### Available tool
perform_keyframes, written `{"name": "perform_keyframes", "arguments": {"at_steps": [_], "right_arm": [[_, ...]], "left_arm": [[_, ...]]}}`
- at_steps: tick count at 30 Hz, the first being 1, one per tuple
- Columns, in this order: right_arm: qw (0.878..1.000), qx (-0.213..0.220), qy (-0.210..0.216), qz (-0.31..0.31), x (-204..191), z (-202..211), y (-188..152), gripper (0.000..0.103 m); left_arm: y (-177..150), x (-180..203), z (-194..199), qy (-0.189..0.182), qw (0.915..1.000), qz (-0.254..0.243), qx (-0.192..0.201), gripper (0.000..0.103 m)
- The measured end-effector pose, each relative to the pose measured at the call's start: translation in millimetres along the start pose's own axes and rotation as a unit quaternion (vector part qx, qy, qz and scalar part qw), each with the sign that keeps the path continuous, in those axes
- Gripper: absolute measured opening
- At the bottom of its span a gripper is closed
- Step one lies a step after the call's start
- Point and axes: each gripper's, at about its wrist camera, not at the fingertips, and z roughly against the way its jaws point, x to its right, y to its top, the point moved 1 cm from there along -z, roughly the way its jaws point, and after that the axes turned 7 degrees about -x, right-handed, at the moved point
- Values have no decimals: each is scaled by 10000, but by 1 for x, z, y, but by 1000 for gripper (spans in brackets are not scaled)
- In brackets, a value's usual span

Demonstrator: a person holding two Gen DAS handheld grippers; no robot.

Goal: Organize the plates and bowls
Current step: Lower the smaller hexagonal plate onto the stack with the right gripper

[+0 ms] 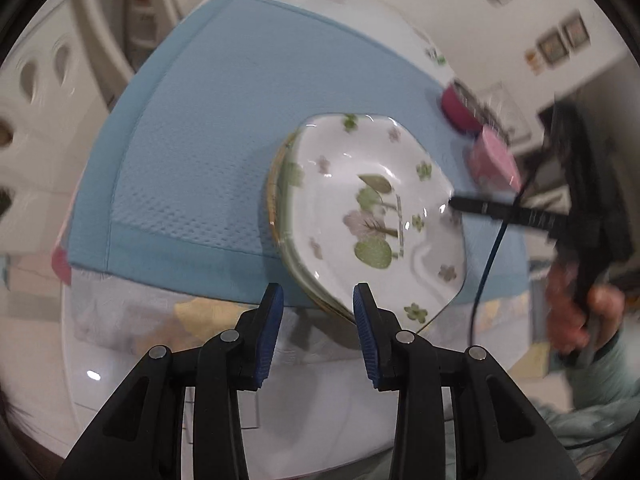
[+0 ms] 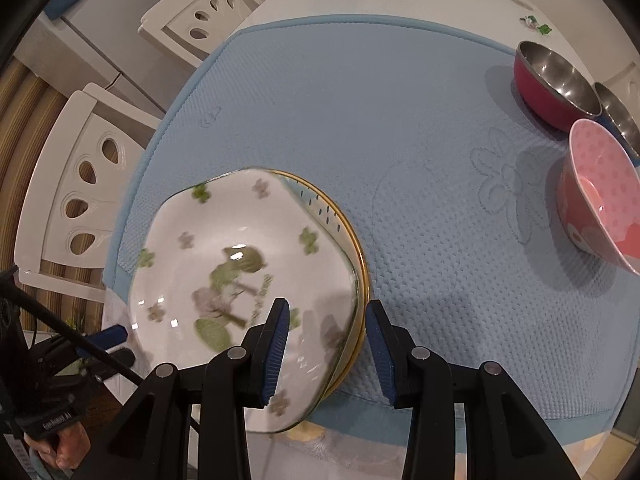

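**K:** Right wrist view: plates look stacked. Floral plate (image 2: pixel 240 276) sits on top of a gold-rimmed plate (image 2: pixel 352 248), near the front edge of the blue mat (image 2: pixel 380 120). Bowls not nested: red steel bowl (image 2: pixel 552 84), a second steel bowl (image 2: pixel 618 114) just behind it, and pink dotted bowl (image 2: pixel 600 192), all at the mat's right side.

**M:** Grippers?

**K:** Right gripper (image 2: pixel 327 344) has its jaws apart, straddling the right rim of the stack; pads don't appear to press on it. Left gripper (image 1: pixel 318 334) also parted, nothing between the pads, hovering off the stack's near edge.

**M:** So roughly half done?

**K:** My read, yes. Plates gathered, bowls left.

**M:** Gaps?

**K:** Can't tell how many plates sit under the floral one; left wrist view hints at several rims. Floral plate is motion-blurred. Second steel bowl is cut by the frame edge, and the pink bowl partly too. Its tilt is hard to judge through the fisheye.
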Motion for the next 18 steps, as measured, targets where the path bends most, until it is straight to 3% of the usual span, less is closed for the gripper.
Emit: {"name": "perform_keyframes", "arguments": {"at_steps": [4, 11, 18], "right_arm": [[10000, -27, 17, 5, -4, 0, -4, 39], [9999, -17, 125, -118, 1, 5, -15, 39], [9984, -66, 420, -368, 11, 8, -28, 39]], "left_arm": [[1, -5, -7, -51, 9997, 249, 20, 32], [-2, 6, -38, -203, 9989, 315, -282, 35], [0, 12, -31, 86, 9997, 71, -232, 36]]}}
